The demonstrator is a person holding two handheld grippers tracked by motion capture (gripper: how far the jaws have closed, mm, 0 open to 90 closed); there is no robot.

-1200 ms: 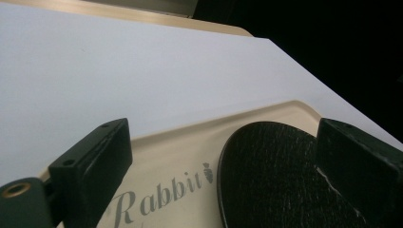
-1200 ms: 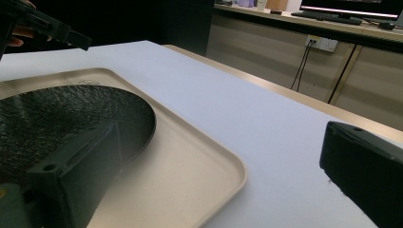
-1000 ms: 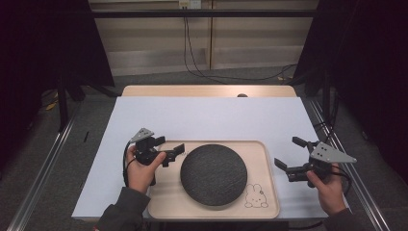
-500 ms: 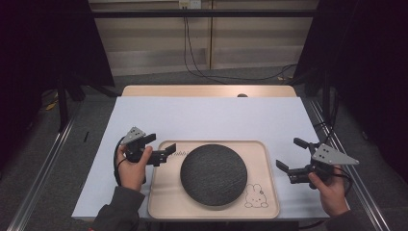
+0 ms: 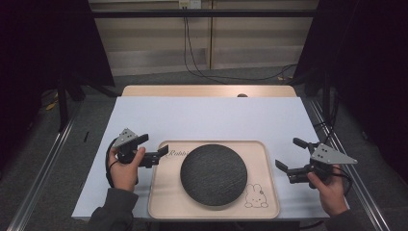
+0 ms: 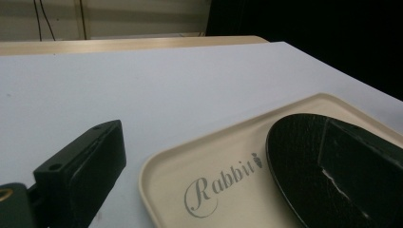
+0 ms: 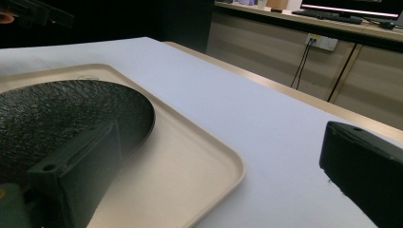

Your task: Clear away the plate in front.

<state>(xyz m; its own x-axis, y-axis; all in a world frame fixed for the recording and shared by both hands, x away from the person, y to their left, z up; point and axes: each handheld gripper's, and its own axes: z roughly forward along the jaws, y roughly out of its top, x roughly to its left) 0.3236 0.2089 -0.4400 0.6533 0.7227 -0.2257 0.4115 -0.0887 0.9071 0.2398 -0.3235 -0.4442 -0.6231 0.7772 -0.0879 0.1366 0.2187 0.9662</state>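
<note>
At lower left of the high view, the left tool (image 5: 153,148) is black, with blocky jaws, a grey three-cornered plate on top and a black cable looping beside the wrist; a grey sleeve covers that forearm. At lower right, the right tool (image 5: 293,155) has the same black body and a larger grey plate with small dark holes. In the gripper views, each near jaw shows a small round screw hole.

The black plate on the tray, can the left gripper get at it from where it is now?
Probably yes. The left gripper is open at the tray's left rim, and nothing lies between it and the black plate.
</note>
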